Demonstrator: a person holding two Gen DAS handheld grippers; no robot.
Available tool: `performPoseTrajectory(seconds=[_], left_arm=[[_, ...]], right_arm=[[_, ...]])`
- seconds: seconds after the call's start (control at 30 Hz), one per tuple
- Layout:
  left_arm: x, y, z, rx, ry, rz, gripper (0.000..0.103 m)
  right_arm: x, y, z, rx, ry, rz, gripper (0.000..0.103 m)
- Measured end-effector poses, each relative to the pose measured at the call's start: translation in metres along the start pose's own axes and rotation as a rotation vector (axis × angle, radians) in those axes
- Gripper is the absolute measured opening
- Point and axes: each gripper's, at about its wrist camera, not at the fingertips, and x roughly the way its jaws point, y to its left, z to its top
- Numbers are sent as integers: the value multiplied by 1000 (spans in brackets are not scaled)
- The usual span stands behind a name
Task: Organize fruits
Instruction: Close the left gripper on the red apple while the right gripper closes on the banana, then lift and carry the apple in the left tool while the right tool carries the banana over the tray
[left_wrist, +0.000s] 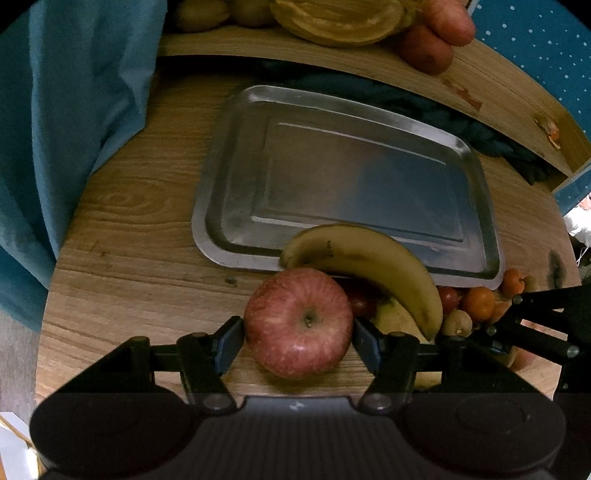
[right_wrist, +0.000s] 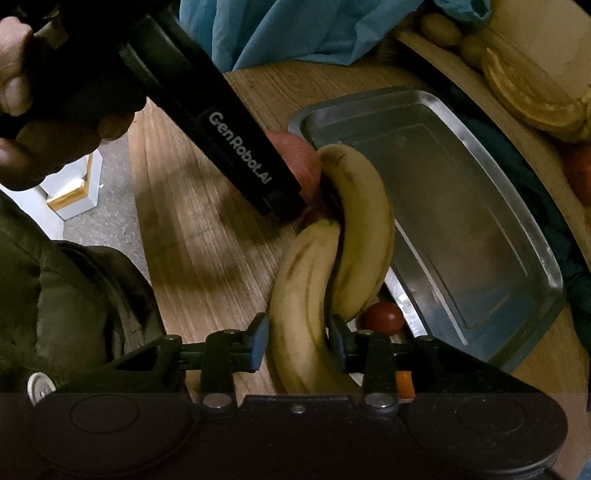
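A red apple (left_wrist: 298, 314) rests on the wooden table, and my left gripper (left_wrist: 298, 328) is shut on it, with a pad pressed against each side. Just behind it a yellow banana (left_wrist: 369, 258) leans over the near rim of an empty metal tray (left_wrist: 351, 162). In the right wrist view, my right gripper (right_wrist: 298, 325) is shut on the nearer banana (right_wrist: 295, 295), which lies beside the other banana (right_wrist: 364, 229). The left gripper's black body (right_wrist: 236, 136) crosses the view and hides most of the apple (right_wrist: 301, 158).
Small orange fruits (left_wrist: 478, 302), a cherry tomato (right_wrist: 382, 318) and a pale fruit (left_wrist: 458, 323) lie by the tray's near corner. A raised wooden shelf (left_wrist: 258, 46) behind holds a squash (left_wrist: 332, 18) and red fruits (left_wrist: 439, 33). Blue cloth (left_wrist: 74, 110) hangs at left. A hand (right_wrist: 37, 92) grips the left tool.
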Motion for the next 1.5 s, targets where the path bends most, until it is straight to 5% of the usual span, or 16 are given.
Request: performPoseTrajectory(seconds=[0.37,0.67,1.5], left_arm=[[-1,3,0,-3,2,5,69],[-4,10,-1,-19,-2,8,68],[-38,20,26,-21,-112,21,69]], right_arm=[[4,2,-1,21,-13,-4,36],[1,-1,-7,172,-68,102,36],[-44,-34,1,437,-333,143,36]])
